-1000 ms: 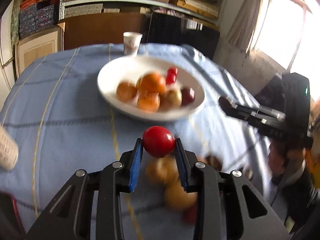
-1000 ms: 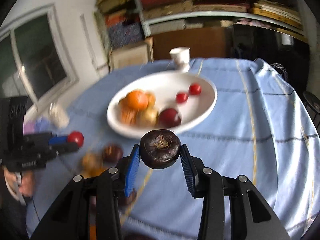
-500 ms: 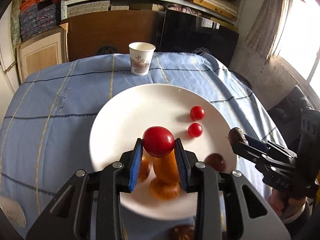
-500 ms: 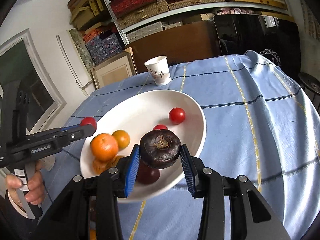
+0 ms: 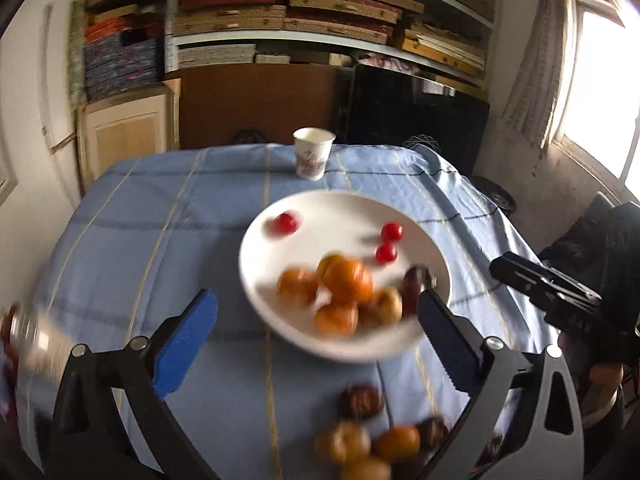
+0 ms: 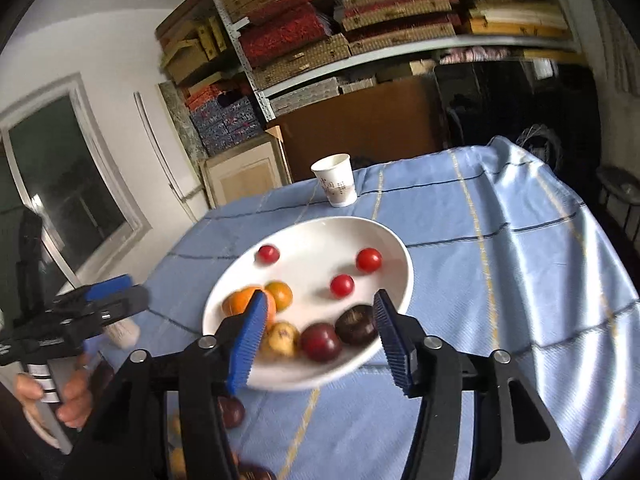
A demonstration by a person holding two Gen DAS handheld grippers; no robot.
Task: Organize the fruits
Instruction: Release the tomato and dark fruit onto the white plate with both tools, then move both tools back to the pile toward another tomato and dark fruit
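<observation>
Both grippers tilt down over the white plate; left gripper and right gripper are opening up, holding nothing.

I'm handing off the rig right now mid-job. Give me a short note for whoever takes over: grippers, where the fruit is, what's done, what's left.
Left gripper: jaws opening wide, nothing between them.
Right gripper: jaws opening, nothing gripped.
White plate holds three red cherry tomatoes, oranges, a yellowish fruit and two dark fruits.
Left to do: loose fruits lie on the blue tablecloth nearer than the plate; move them onto it.
Paper cup stands beyond the plate; keep clear.
</observation>
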